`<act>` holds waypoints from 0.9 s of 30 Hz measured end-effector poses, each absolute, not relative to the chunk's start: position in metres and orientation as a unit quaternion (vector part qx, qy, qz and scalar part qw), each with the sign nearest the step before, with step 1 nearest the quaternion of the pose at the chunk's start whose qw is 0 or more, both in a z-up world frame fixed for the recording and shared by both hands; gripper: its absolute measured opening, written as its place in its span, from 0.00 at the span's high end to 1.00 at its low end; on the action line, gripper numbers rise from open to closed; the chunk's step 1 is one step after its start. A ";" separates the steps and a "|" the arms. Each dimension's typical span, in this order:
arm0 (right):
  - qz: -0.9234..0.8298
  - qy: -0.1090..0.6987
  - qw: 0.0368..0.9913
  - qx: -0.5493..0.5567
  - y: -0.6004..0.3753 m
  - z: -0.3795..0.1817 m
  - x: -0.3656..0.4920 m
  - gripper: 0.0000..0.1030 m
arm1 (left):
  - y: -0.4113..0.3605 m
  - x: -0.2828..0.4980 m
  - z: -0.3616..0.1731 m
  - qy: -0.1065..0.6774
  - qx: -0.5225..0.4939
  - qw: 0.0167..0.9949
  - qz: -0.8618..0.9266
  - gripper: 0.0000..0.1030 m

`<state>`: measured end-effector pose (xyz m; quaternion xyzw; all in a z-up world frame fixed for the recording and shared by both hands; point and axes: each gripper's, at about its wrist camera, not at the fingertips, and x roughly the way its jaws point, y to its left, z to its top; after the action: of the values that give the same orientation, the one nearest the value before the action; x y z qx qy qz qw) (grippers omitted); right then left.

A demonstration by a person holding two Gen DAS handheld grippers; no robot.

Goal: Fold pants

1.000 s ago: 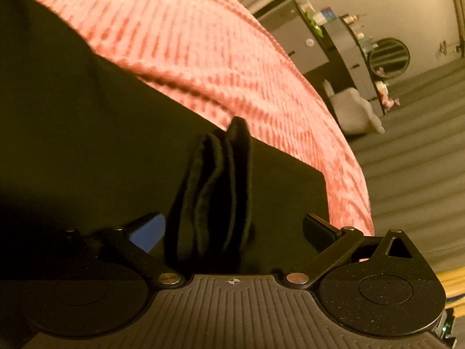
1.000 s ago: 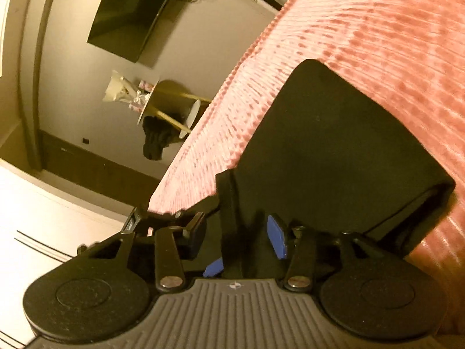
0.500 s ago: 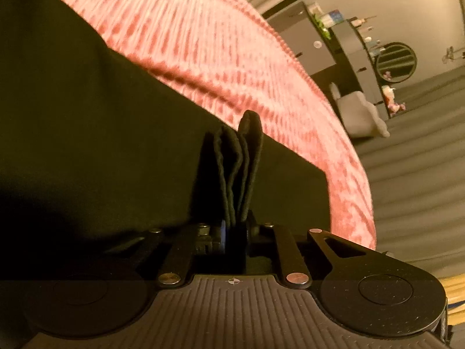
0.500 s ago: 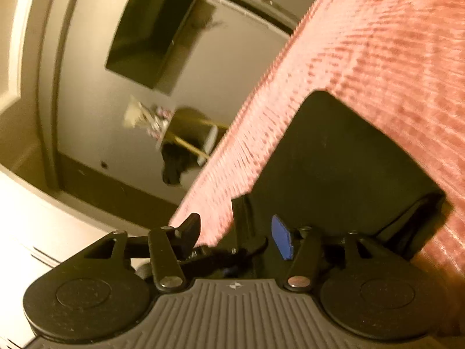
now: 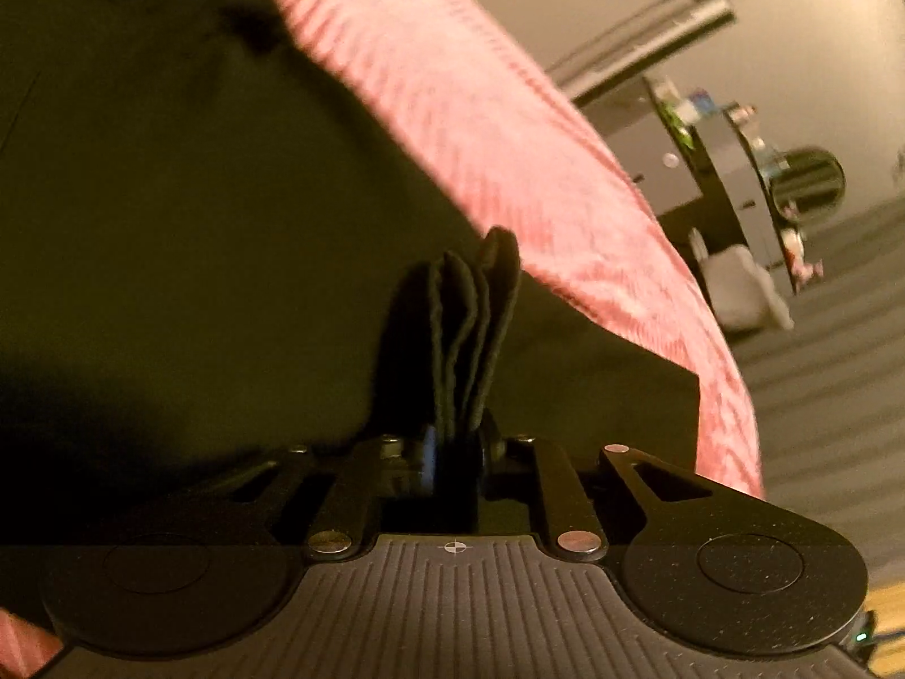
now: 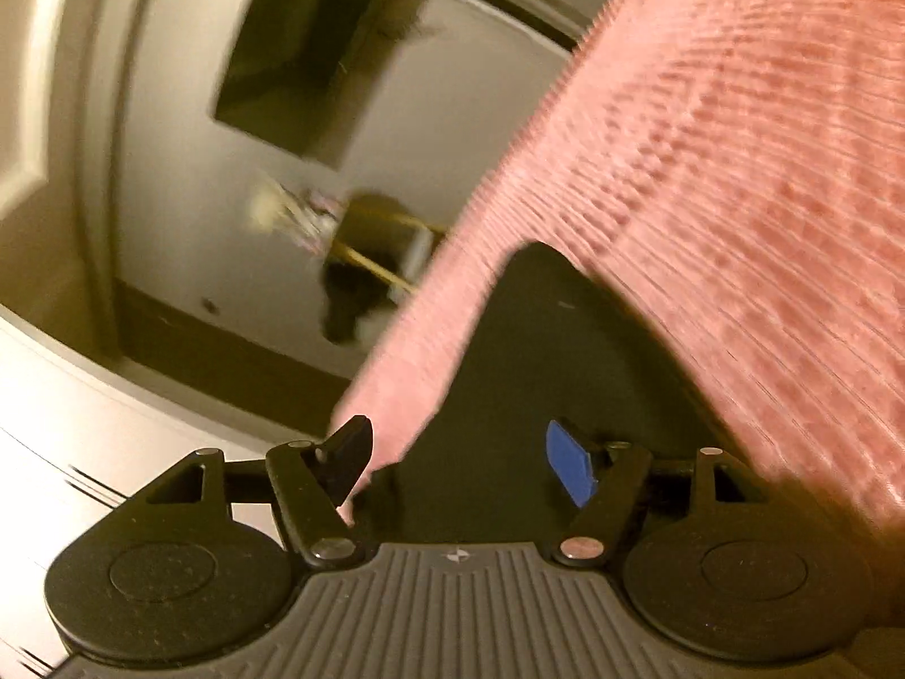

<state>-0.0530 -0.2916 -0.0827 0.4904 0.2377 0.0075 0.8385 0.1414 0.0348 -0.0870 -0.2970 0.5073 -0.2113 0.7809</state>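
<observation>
Black pants (image 5: 169, 215) bunch inside left gripper (image 5: 455, 455); right gripper (image 6: 458, 464) gapes wide.

right gripper (image 6: 458, 464) now off pants (image 6: 543, 373)

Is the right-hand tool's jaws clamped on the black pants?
No, the right gripper has its jaws spread wide apart over the black pants, pinching nothing.

- The black pants (image 5: 198, 237) lie spread flat on the pink ribbed bedspread (image 5: 481, 113).
- A bunched stack of their edge layers stands upright, pinched together.
- In the right wrist view, a rounded pants (image 6: 554, 351) corner lies flat near the bedspread's edge.
</observation>
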 end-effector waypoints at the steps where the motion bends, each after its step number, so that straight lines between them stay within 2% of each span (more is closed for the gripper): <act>1: -0.009 0.256 0.844 0.472 -0.287 -0.081 -0.048 0.33 | 0.035 0.143 -0.090 0.509 -0.302 0.779 -0.208 0.77; 3: -0.034 0.300 0.855 0.421 -0.275 -0.077 -0.034 0.33 | 0.032 0.146 -0.094 0.511 -0.304 0.777 -0.207 0.63; 7: -0.068 0.364 0.876 0.310 -0.245 -0.074 -0.012 0.32 | 0.029 0.149 -0.102 0.512 -0.333 0.760 -0.221 0.50; 10: -0.076 0.385 0.881 0.263 -0.230 -0.075 -0.004 0.26 | 0.031 0.148 -0.103 0.507 -0.342 0.755 -0.238 0.36; 12: -0.073 0.396 0.884 0.238 -0.222 -0.075 0.000 0.19 | 0.032 0.145 -0.103 0.501 -0.342 0.752 -0.257 0.18; 14: -0.071 0.409 0.886 0.207 -0.214 -0.076 0.005 0.15 | 0.026 0.143 -0.099 0.499 -0.328 0.754 -0.272 0.10; 19: -0.077 0.430 0.887 0.149 -0.196 -0.075 0.013 0.09 | 0.013 0.137 -0.095 0.495 -0.271 0.776 -0.284 0.08; 27: -0.076 0.430 0.886 0.153 -0.196 -0.073 0.010 0.07 | 0.022 0.138 -0.098 0.494 -0.285 0.771 -0.284 0.08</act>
<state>0.0101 -0.1958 -0.0729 0.1525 0.4301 -0.0765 0.8865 0.1376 0.0221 -0.0976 -0.2849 0.4941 -0.2839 0.7708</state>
